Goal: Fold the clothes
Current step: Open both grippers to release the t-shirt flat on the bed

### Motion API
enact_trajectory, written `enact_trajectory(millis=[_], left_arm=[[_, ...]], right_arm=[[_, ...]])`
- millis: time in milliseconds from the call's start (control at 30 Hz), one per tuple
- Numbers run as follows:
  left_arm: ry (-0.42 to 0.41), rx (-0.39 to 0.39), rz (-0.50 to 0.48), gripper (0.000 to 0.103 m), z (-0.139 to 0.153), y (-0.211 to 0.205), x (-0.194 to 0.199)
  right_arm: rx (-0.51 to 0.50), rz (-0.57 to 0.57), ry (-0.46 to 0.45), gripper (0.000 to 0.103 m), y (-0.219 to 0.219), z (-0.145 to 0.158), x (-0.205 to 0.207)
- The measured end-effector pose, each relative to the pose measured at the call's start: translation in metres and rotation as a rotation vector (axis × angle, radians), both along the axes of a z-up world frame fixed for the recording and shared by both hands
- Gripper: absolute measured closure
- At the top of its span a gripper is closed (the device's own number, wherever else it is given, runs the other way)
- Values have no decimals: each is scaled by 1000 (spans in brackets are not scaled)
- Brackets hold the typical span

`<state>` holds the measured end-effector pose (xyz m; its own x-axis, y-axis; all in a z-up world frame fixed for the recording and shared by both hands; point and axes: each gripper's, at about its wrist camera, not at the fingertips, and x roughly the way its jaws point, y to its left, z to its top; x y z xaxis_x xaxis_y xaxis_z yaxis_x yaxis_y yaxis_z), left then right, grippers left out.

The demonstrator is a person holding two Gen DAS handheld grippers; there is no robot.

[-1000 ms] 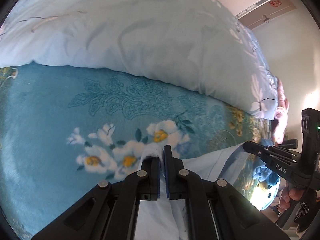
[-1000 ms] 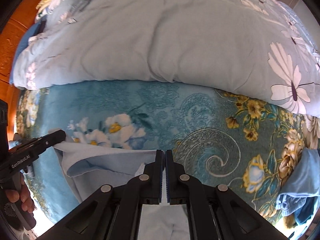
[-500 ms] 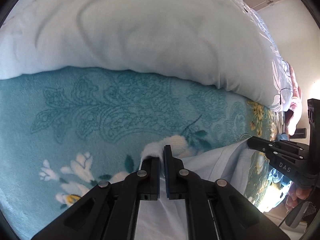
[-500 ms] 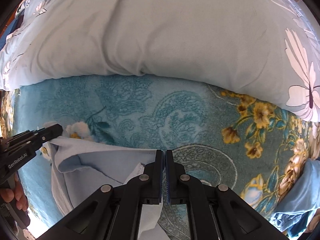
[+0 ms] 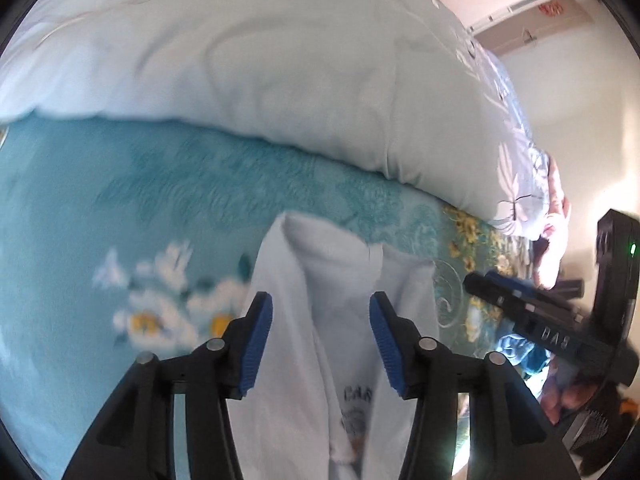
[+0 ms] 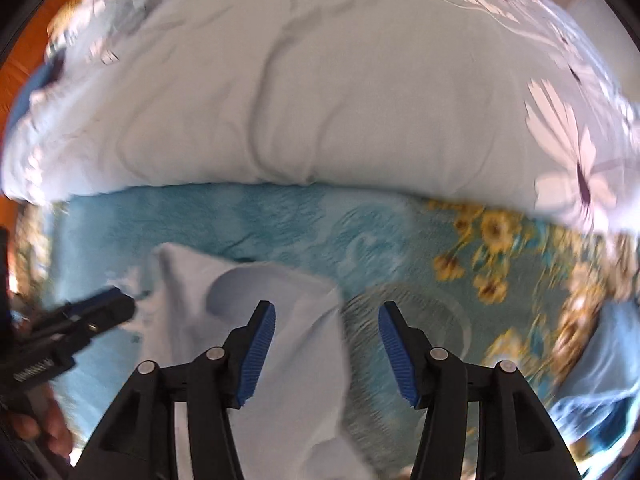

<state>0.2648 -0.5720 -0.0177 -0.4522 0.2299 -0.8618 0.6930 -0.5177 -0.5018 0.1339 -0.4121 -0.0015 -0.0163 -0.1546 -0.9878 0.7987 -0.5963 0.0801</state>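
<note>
Pale shirt (image 5: 344, 320) lay on the teal flowered blanket (image 5: 120, 208), near the rolled quilt (image 5: 240, 60), one fold laid over. Left gripper (image 5: 320, 320) stood wide open, holding nothing; right gripper (image 6: 326, 332) likewise, above the shirt's edge. Judged partly done: further folds and smoothing remained. Both views blurred.

A home bedroom — a bed with a teal floral blanket (image 5: 168, 200) and pale puffy duvet (image 6: 320, 92).

My left gripper (image 5: 320, 336) & right gripper (image 6: 327, 344) both hang spread wide above the shirt (image 5: 336, 320), gripping nothing (blue pads (image 5: 256, 344) apart).
</note>
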Motion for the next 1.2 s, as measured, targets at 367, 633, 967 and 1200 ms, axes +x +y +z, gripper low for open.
enact_trajectory(millis=[367,633,967,1200], left_arm=[[-143,123,50,49,-25,79,110],[-179,126,26,49,-22,102,135],[-175,76,12,49,0,120,106],[-217,54,-37,49,-8,152,73]], right_arm=[[118,36,-217,45,69,-51,116],[150,-22,-283,83,97,-59,133],[108,-53,-205,101,131,-17,62],[157,-86,1,101,175,16,-44]])
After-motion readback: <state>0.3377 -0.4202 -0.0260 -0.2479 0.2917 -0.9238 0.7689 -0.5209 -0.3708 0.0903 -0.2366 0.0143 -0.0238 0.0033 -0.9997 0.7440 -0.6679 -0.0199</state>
